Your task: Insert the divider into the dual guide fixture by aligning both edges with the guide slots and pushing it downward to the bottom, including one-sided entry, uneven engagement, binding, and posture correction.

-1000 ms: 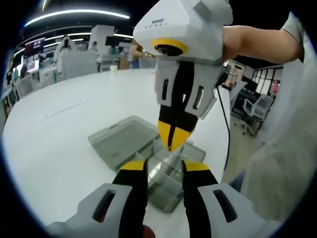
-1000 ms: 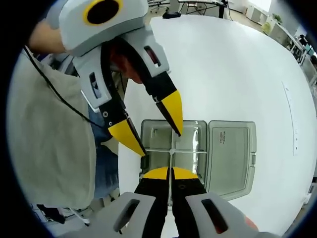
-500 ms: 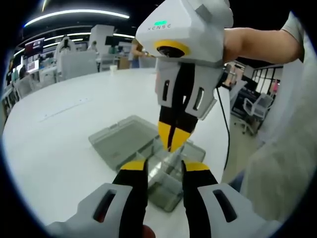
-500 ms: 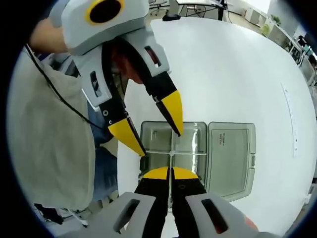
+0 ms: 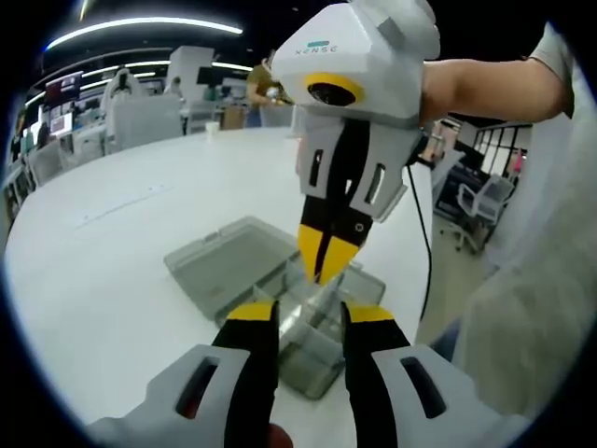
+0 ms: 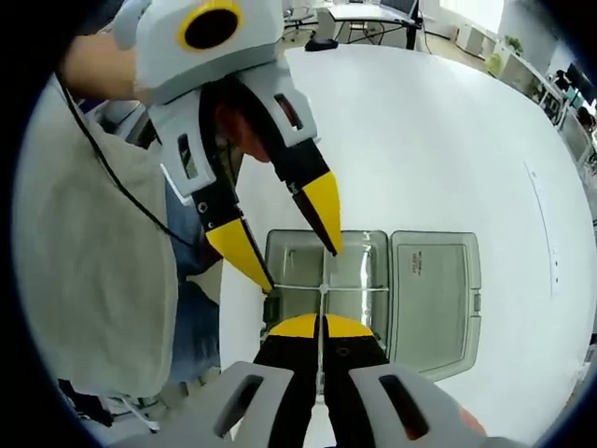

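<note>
**Divider seated in open box, both grippers at the box**

The clear box [image 6: 328,280] lies on the white table [image 6: 438,140], lid [image 6: 434,294] hinged flat beside it. Inside, a clear divider [image 6: 324,280] stands upright across the compartments, meeting a cross partition.

- Right gripper [image 6: 320,327] — jaws closed on the divider's near edge.
- Left gripper [image 6: 289,243] — jaws spread, straddling the box's near wall; one tip touches the divider's top, nothing held.

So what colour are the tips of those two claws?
Yellow on black, clearest on the left gripper in the right gripper view.
</note>
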`<state>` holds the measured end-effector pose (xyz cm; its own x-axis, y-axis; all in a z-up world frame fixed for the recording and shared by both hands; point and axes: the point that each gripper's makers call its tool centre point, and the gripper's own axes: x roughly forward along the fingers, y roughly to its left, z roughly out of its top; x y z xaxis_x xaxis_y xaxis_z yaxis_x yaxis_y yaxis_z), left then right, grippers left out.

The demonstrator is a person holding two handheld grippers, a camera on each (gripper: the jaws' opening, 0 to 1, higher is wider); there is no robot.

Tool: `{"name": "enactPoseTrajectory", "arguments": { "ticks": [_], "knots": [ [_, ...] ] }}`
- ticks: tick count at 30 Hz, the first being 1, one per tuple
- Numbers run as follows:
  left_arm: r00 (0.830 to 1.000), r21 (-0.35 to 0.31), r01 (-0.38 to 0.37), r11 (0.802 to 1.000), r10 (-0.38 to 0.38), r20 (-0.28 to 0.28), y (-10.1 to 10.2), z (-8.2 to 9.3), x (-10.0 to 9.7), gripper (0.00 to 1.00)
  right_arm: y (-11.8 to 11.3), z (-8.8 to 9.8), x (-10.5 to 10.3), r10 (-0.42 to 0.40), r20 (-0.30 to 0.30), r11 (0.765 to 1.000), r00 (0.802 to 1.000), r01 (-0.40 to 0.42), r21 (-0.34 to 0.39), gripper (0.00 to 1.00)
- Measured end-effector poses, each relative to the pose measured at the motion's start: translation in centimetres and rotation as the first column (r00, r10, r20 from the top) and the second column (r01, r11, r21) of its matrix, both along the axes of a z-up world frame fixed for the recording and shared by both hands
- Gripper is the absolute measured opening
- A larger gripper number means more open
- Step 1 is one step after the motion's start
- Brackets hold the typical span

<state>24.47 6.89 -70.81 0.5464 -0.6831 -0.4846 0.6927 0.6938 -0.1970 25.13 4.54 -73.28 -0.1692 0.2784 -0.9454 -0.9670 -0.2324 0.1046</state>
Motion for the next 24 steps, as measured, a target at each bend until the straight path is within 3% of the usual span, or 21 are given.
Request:
{"name": "enactPoseTrajectory", "arguments": {
  "ticks": [24],
  "knots": [
    [1.0,0.002,0.0,1.0,0.0,-0.006,-0.1,-0.2,-0.5,0.25,-0.1,-1.1,-0.1,0.005,-0.005,1.0,1.0,-0.005,-0.007,0.0]
  ]
}}
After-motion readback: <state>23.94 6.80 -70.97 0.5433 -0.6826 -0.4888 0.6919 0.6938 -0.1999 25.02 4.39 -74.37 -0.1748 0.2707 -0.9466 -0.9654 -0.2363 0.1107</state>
